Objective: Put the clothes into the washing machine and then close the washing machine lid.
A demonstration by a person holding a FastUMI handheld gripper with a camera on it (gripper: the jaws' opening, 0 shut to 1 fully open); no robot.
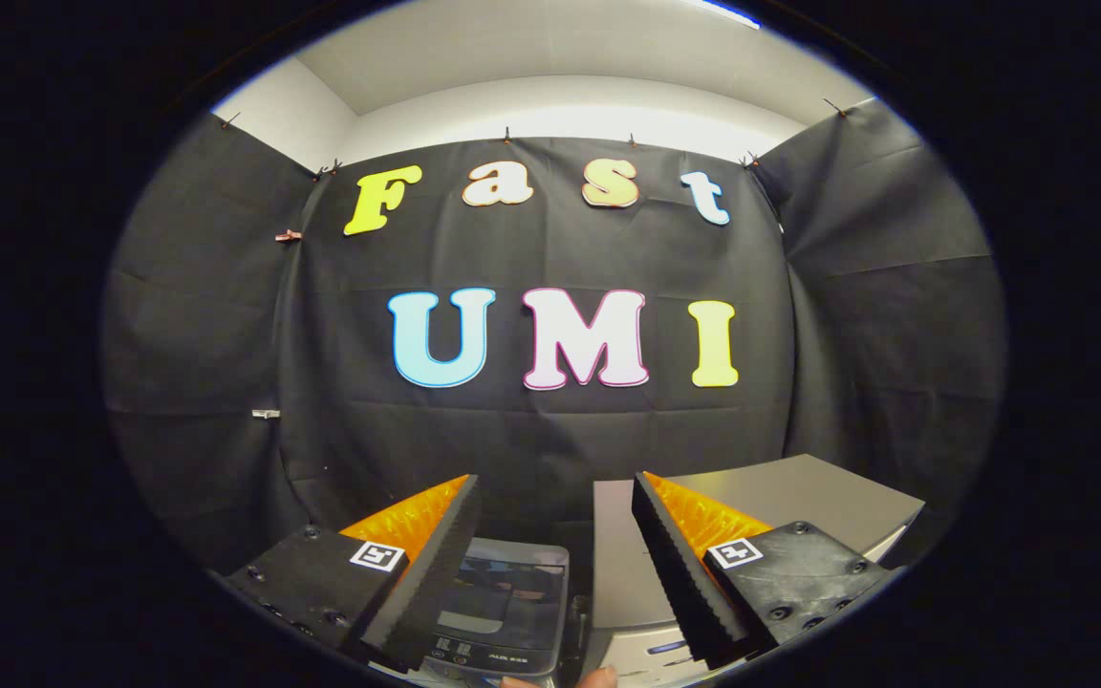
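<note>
Your gripper is spread wide, holding nothing. Below it sits the washing machine, beside a grey box; black cloth hangs behind.

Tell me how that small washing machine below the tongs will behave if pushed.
The washing machine looks rigid, with hard panels, so it should not flex. It looks small beside the open tongs, so it is probably light and apt to slide. Its glossy top may be slippery.

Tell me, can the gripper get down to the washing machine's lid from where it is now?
Probably yes. The gripper hangs with jaws open and nothing held; the washing machine sits just below and ahead between the fingers, nothing blocking. A fingertip shows near its front edge.
</note>
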